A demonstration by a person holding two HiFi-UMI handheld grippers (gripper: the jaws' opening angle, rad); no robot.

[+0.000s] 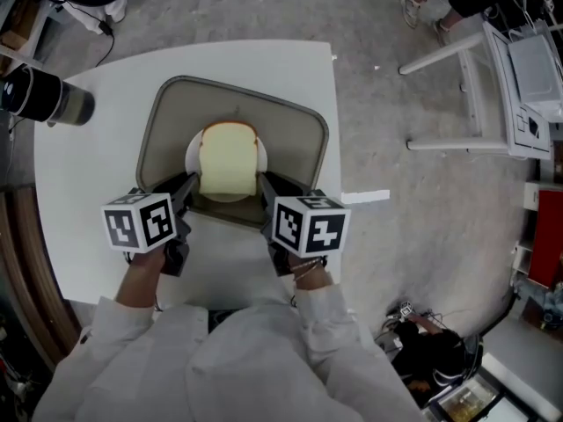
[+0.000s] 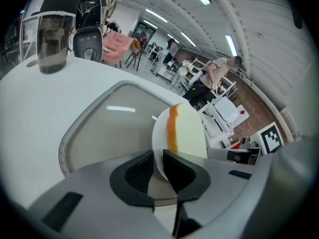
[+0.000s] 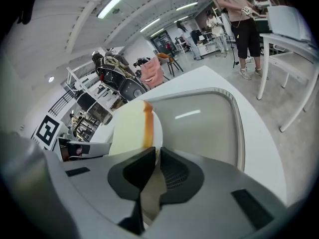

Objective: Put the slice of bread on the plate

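A slice of bread (image 1: 230, 158) with a brown crust lies on a small white plate (image 1: 190, 154) over a grey tray (image 1: 295, 128) on the white table. My left gripper (image 1: 192, 184) is shut on the plate's left rim, my right gripper (image 1: 262, 184) on its right rim. In the left gripper view the jaws (image 2: 158, 166) pinch the plate edge (image 2: 159, 133), with the bread (image 2: 189, 128) beyond. In the right gripper view the jaws (image 3: 157, 163) clamp the plate rim (image 3: 157, 136) next to the bread (image 3: 127, 128). Whether the plate rests on the tray or hangs just above it I cannot tell.
A dark cylindrical cup (image 1: 46, 99) stands at the table's left edge, seen as a tinted glass (image 2: 52, 41) in the left gripper view. A white desk frame (image 1: 493, 69) stands on the floor to the right. People stand far off (image 3: 239, 14).
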